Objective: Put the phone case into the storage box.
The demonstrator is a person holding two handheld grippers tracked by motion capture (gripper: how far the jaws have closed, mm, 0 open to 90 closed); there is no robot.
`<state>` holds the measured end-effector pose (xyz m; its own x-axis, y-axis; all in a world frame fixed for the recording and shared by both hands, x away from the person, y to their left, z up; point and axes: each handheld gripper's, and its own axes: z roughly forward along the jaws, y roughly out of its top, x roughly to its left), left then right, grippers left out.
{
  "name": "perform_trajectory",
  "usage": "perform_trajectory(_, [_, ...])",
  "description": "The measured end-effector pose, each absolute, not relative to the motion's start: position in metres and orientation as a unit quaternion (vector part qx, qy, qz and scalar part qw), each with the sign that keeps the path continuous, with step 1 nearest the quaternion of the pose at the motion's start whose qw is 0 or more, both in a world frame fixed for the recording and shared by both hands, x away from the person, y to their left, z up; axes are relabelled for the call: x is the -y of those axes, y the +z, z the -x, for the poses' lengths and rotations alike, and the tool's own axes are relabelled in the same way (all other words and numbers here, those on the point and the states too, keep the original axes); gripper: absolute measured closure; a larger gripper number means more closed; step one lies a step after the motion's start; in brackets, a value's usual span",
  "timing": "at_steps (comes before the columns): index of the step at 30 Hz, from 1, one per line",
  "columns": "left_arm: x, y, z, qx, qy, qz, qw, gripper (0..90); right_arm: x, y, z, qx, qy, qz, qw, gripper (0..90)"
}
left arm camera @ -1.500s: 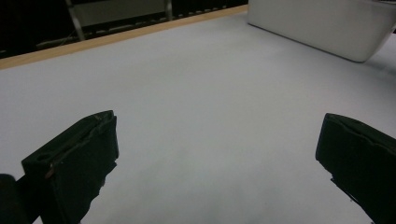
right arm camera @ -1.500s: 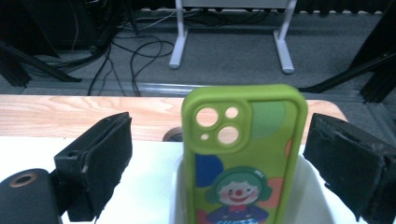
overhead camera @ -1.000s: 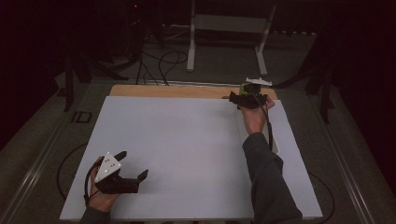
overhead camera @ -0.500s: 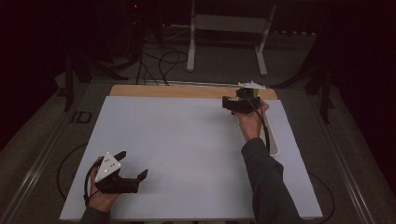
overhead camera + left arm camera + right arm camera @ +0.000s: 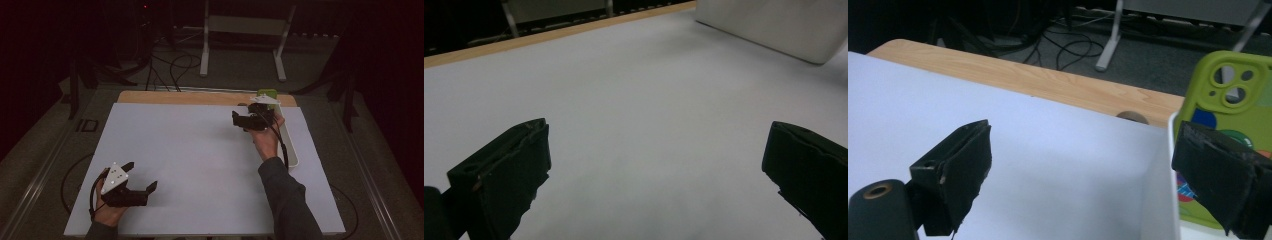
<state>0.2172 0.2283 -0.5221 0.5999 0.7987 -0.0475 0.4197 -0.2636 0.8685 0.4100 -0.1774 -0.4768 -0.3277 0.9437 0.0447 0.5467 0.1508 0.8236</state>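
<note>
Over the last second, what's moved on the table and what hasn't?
The right gripper has drawn back from the far right corner toward the table's middle, jaws open and empty. The green phone stays in the white tray. The left gripper has stayed put near the front left, jaws open.

A dim lab or recording studio, a wooden table (image 5: 150,97) covered by a plain white sheet (image 5: 190,160), black cables (image 5: 172,62) trailing over grey carpet, a white metal stand (image 5: 245,37) behind, dark surroundings all around
</note>
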Motion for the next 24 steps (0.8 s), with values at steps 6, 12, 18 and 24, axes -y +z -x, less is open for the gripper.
perform_trajectory(6, [-0.228,-0.522,-0.217,-0.397,0.207,-0.768,0.458,0.0,0.173,-0.472,-0.396,-0.716,0.406,-0.509,0.252,8.8])
perform_trajectory(12, [-0.228,-0.522,-0.217,-0.397,0.207,-0.769,0.456,0.0,0.172,-0.468,-0.382,-0.717,0.418,-0.499,0.249,8.8])
perform_trajectory(18, [-0.228,-0.523,-0.218,-0.401,0.208,-0.768,0.453,0.0,0.175,-0.469,-0.365,-0.715,0.432,-0.497,0.235,8.8])
perform_trajectory(24, [-0.228,-0.523,-0.218,-0.402,0.209,-0.768,0.453,0.0,0.180,-0.469,-0.348,-0.720,0.438,-0.486,0.233,8.8])
